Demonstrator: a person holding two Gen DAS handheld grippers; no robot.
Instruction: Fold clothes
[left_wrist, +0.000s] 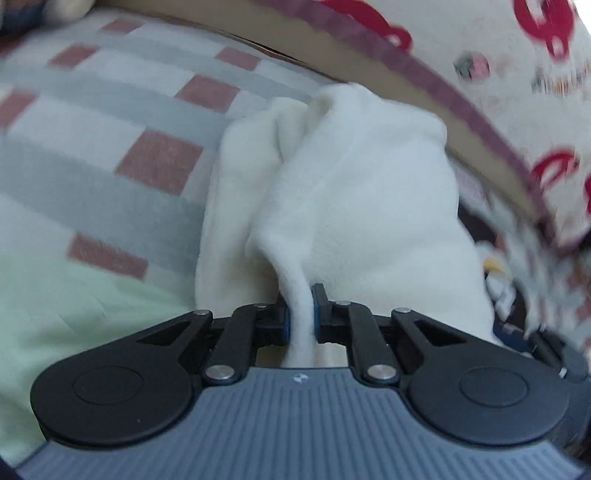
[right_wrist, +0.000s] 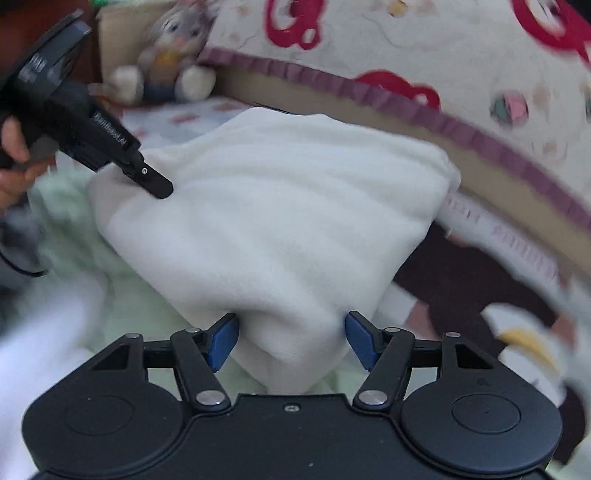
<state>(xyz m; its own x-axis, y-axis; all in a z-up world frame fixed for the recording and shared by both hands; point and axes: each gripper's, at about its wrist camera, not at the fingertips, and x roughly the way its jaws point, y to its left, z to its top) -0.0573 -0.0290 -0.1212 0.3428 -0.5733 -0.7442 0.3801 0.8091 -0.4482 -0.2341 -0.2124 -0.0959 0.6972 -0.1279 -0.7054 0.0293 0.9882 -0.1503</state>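
Note:
A white fleece garment lies bunched on the bed. My left gripper is shut on a thin pinched edge of it, which runs back between the blue pads. In the right wrist view the same garment is a thick folded bundle. My right gripper stands open, with the bundle's near corner lying between its blue pads. The left gripper, held by a person's hand, grips the bundle's far left corner.
Under the garment lie a grey, white and pink checkered blanket and a pale green sheet. A cream cushion with red print and a purple frill rises behind. A stuffed rabbit sits at the back. A dark printed garment lies to the right.

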